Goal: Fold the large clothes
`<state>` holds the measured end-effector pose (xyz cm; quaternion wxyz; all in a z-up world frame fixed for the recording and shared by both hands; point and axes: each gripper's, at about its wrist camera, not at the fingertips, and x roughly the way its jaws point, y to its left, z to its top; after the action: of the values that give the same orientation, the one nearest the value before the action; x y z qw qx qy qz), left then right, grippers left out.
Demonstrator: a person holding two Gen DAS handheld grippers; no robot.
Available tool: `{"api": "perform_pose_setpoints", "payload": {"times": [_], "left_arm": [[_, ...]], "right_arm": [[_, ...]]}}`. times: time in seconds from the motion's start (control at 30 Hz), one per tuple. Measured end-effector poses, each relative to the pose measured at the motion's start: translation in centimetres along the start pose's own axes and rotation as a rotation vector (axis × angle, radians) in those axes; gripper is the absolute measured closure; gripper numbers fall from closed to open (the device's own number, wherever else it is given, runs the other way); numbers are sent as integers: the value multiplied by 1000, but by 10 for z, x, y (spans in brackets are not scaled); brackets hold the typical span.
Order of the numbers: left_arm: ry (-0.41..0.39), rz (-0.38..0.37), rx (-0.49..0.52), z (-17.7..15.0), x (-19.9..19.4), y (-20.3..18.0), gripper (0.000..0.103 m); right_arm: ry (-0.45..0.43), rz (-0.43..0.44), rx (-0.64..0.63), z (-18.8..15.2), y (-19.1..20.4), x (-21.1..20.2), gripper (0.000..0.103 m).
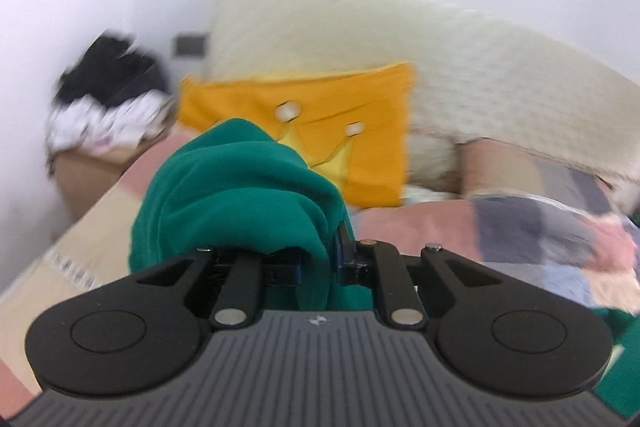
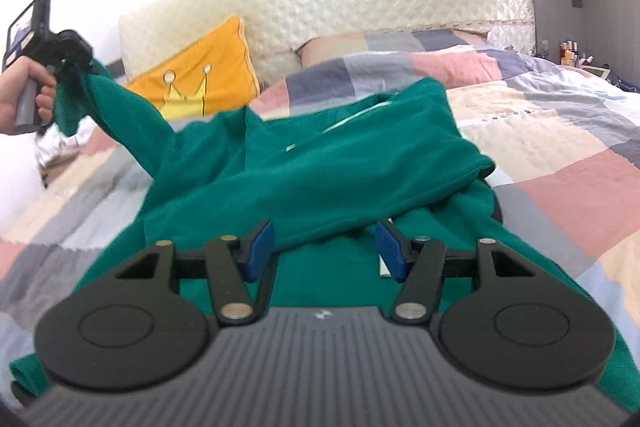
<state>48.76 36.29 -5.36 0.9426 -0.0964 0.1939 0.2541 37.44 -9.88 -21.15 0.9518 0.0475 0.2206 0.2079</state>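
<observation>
A big green top (image 2: 320,163) lies spread out on the bed (image 2: 560,163), on a blanket of pink, grey and cream squares. One sleeve (image 2: 120,107) is lifted up off the bed and stretches away to the side.

The left gripper (image 1: 320,259) is clamped on the end of that sleeve. The green cloth bunches up thick in front of its camera. In the right wrist view a hand (image 2: 28,91) holds this gripper up high, with the sleeve end hanging out of it.

The right gripper (image 2: 324,247) has its blue pads (image 2: 262,247) apart. It hovers low over the middle of the top and holds nothing. I cannot tell if the pads touch the cloth.

The fold looks like it has only just begun. The sleeve probably needs to come over onto the body of the top.

What could go wrong? The bunch of cloth is fat, so it may slip out if the hand swings fast. Then the sleeve would drop in a heap. Nothing seems to hold the rest of the top down, so a hard pull could drag the whole thing across the blanket and make more wrinkles. The sleeve could also land twisted. A yellow pillow (image 2: 200,75) sits close behind, and the sleeve might brush it.
</observation>
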Motion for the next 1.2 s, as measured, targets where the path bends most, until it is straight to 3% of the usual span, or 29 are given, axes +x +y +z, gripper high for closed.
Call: {"api": "perform_pose_setpoints", "payload": {"times": [0.17,0.33,0.53,0.67,0.77,0.87,0.93,1.0,1.07,1.2], "left_arm": [[-39,-116,187,-9,-44,-93,87],[-26,-260,333,-52,-82,-175,87],[85,-399,444,-148,-101,-244,88],[199,-426,467,-221,-91,-265,88],[223,-421,471,-258,-86,-269,87],[224,-427,430,-264,-81,-266,86],[256,-442,400,-256,-77,-260,77],[290,-461,376,-239,-76,-260,45],[280,-465,353,-226,-95,-251,36],[270,-478,259,-203,-134,-229,35]], "right_arm": [[-43,-4,62,7,-20,-18,44],[-86,-19,126,16,-44,-30,44],[-111,-44,234,22,-79,-31,44],[-109,-56,300,22,-98,-29,42],[-107,-55,339,22,-109,-26,42],[-104,-59,342,20,-112,-24,42],[-102,-58,344,20,-112,-23,42],[-98,-51,344,20,-112,-21,42],[-97,-45,335,20,-111,-21,42],[-106,-36,315,19,-108,-25,42]]}}
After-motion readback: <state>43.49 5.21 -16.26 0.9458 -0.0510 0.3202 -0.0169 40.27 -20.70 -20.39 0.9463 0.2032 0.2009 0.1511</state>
